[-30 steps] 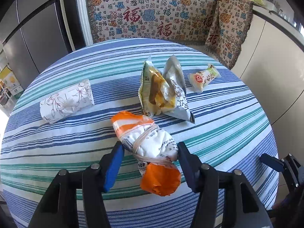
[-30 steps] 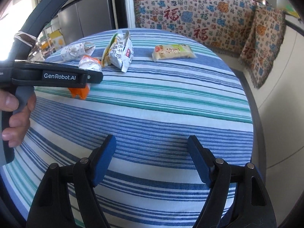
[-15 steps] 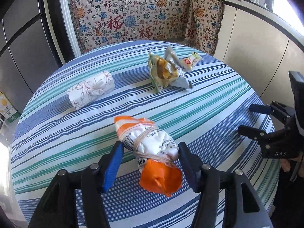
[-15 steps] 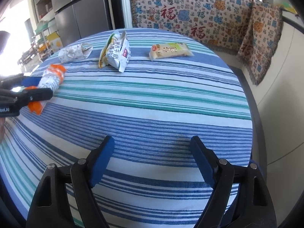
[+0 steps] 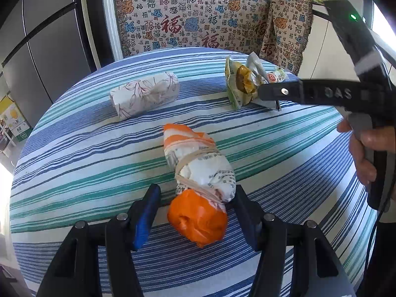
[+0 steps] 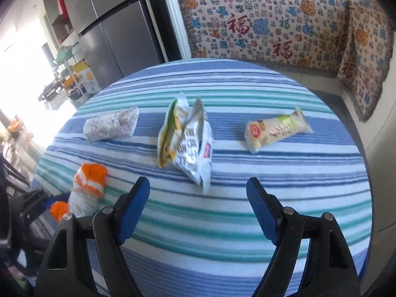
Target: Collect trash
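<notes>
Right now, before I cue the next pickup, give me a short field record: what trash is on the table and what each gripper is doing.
surface: round table, striped cloth
trash 1: orange-and-white bundle, bound with rubber bands
trash 2: floral roll
trash 3: torn snack bag
trash 4: sealed snack bar
left gripper: bundle between its fingers, grip uncertain
right gripper: open, empty, pointed toward the torn snack bag
</notes>
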The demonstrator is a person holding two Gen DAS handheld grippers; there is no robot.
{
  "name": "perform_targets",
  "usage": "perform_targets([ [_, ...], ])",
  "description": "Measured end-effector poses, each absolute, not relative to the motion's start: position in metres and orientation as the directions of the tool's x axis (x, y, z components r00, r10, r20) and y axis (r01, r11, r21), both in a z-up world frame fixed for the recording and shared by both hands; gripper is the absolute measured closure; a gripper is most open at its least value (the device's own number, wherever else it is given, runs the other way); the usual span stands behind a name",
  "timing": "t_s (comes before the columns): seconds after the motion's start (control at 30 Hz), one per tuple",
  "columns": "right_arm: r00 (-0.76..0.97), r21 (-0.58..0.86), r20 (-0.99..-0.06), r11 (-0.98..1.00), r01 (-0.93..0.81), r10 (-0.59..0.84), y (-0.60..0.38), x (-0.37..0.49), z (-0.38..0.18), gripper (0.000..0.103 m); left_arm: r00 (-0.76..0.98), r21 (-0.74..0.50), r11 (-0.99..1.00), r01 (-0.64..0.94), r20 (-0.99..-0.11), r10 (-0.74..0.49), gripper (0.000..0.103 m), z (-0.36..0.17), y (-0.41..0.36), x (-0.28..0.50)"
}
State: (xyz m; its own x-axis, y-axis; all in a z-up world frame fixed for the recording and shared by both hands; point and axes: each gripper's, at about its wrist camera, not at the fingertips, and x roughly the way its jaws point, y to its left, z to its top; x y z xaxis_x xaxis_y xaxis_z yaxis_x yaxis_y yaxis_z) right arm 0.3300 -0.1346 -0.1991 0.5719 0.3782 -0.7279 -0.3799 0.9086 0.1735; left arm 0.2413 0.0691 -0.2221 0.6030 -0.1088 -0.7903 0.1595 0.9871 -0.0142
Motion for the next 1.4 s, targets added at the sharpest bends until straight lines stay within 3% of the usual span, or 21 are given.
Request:
perform_targets([
  [0.13,0.562,0.157,-0.744,0.911,-0.381,0.363,-0.115,0.351,-0.204,0.022,0.617,-0.013,0.989,0.148,-0.780,-0.103,0.042,-0.224,0.068,0.240],
  [0.17,0.558,0.147,-0.750,0.913,-0.381,0.354,-0.111,0.354,-0.207,0.029,0.618,-0.015,0.989,0.146,-0.780,-0.103,0.042,-0.224,0.068,0.239],
  [0.2,0.550,0.144,-0.758,0.912,-0.384,0.351,-0.110,0.354,-0.210,0.050,0.618,-0.017,0.989,0.144,-0.779,-0.103,0.042,-0.224,0.068,0.239],
  [0.23,0.548,0.137,-0.764,0.915,-0.378,0.341,-0.110,0.353,-0.212,0.057,0.618,-0.017,0.989,0.144,-0.779,-0.103,0.042,-0.224,0.068,0.239],
  [0.4,0.577,0.141,-0.740,0.918,-0.371,0.347,-0.129,0.317,-0.207,0.063,0.618,-0.016,0.989,0.144,-0.779,-0.103,0.042,-0.225,0.068,0.239],
  [0.73,0.571,0.084,-0.758,0.915,-0.394,0.315,-0.137,0.232,-0.210,0.061,0.608,-0.005,0.994,0.109,-0.791,-0.071,0.042,-0.223,0.078,0.234],
  [0.87,0.588,0.070,-0.751,0.922,-0.381,0.300,-0.134,0.233,-0.216,0.042,0.604,-0.008,0.996,0.089,-0.794,-0.061,0.042,-0.224,0.085,0.231],
  [1.07,0.593,0.096,-0.753,0.940,-0.327,0.284,-0.138,0.239,-0.221,0.029,0.616,-0.001,0.997,0.083,-0.786,-0.052,0.040,-0.225,0.083,0.233],
  [1.4,0.593,0.076,-0.761,0.944,-0.322,0.264,-0.138,0.236,-0.223,0.025,0.617,-0.002,0.997,0.083,-0.785,-0.053,0.040,-0.225,0.083,0.232],
])
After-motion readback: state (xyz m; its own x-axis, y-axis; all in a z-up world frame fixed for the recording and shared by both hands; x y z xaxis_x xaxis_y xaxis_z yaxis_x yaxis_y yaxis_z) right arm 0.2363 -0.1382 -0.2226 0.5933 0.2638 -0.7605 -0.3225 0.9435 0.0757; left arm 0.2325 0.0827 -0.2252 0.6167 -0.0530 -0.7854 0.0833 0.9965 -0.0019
